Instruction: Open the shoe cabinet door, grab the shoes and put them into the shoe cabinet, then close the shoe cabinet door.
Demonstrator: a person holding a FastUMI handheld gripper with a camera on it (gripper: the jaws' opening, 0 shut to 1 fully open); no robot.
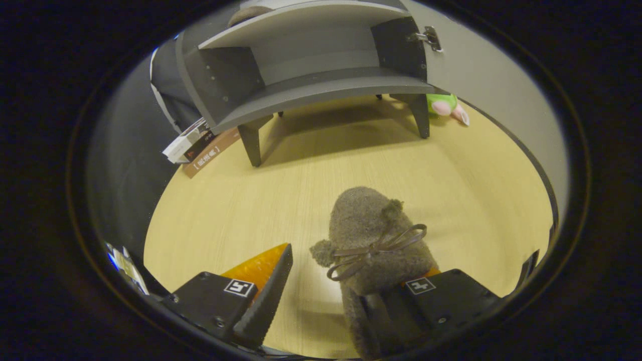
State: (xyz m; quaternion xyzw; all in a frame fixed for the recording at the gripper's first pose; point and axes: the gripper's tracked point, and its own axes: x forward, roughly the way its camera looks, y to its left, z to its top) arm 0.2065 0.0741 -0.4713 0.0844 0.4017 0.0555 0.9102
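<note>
Gripper (328, 296): fingers spread wide, a broad gap of bare floor between them. Left finger (266, 291) touches nothing. The right finger is mostly hidden behind the slipper (371, 235), which lies against its inner side. Only one finger meets the slipper, so no two-sided clamp is seen; whether the shoe is carried or merely resting on the floor (351, 165) cannot be told.

Slipper: one, fuzzy grey-brown, with a thin ribbon bow (376, 248) on top and two small pompoms. Long axis runs away from the fingers toward the shoe cabinet (311, 85); rounded toe points at the cabinet, heel end down beside the right finger.

Shoe cabinet: one, grey, standing on short legs well beyond the slipper. Its door (481, 65) is swung open on the cabinet's right side, a metal hinge (429, 37) showing at the door's inner edge. Two shelf boards are visible inside; the lower one is bare.

Other items relative to cabinet: one small green and pink plush toy (446, 106) by its right front leg; boxes (198, 145) stacked on the floor beside its left front leg, count unclear.
</note>
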